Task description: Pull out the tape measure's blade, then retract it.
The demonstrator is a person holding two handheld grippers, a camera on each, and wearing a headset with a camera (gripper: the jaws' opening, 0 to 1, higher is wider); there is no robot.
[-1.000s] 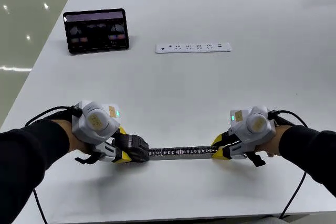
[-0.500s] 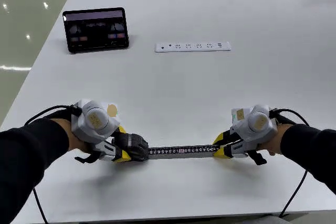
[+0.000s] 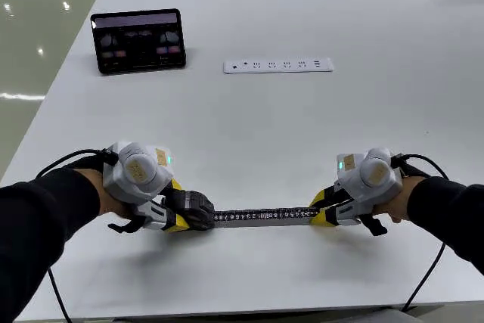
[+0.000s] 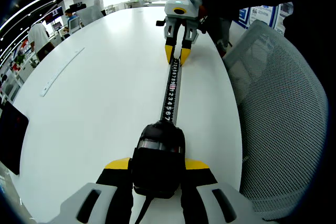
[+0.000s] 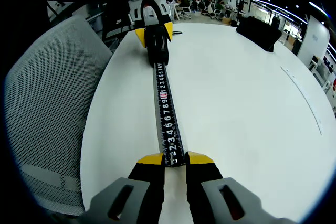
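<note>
The left gripper [image 3: 175, 221] jaws clamp the tape measure case [image 4: 157, 148]; the right gripper [image 5: 175, 159] jaws pinch the blade [image 5: 165, 108] at its tip. Blade partly drawn out; retraction outstanding.

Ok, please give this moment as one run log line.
left gripper: shut on case | right gripper: shut on blade tip | blade: out, straight between grippers

We are clamping the tape measure [image 4: 157, 153] in our left claw [image 4: 157, 164], the right claw [image 4: 176, 56] pinching its drawn blade [image 4: 170, 90].
</note>
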